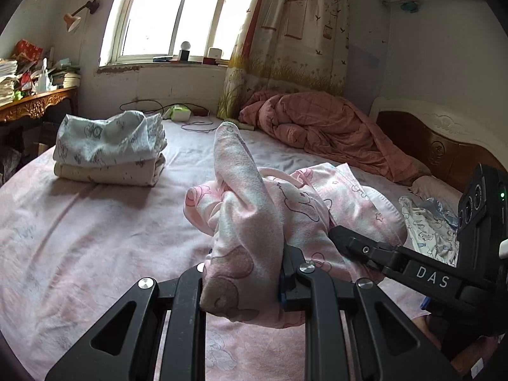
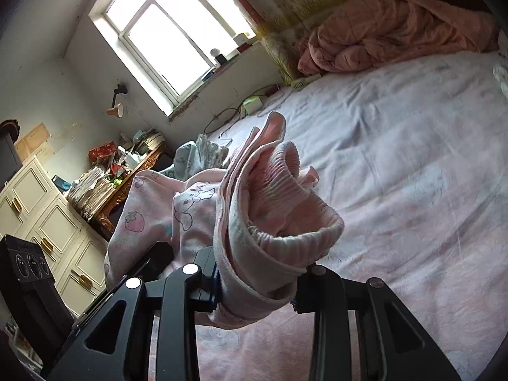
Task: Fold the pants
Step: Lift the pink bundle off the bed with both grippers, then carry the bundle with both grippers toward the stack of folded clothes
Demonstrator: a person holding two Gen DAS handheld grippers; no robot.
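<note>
Ideally, with each hand-held gripper pinching the pink pants, draw them apart until the cloth hangs flat over the bed.

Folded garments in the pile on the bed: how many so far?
2: a blue-grey printed one on top, a cream one under it, far left of the bed. More could hide behind.

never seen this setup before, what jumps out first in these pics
The pink cartoon-print pants, bunched and raised off the pink bedsheet, clamped in both the left gripper and right gripper. Behind, a stack of folded pale clothes left, a rumpled salmon quilt under the window.
</note>
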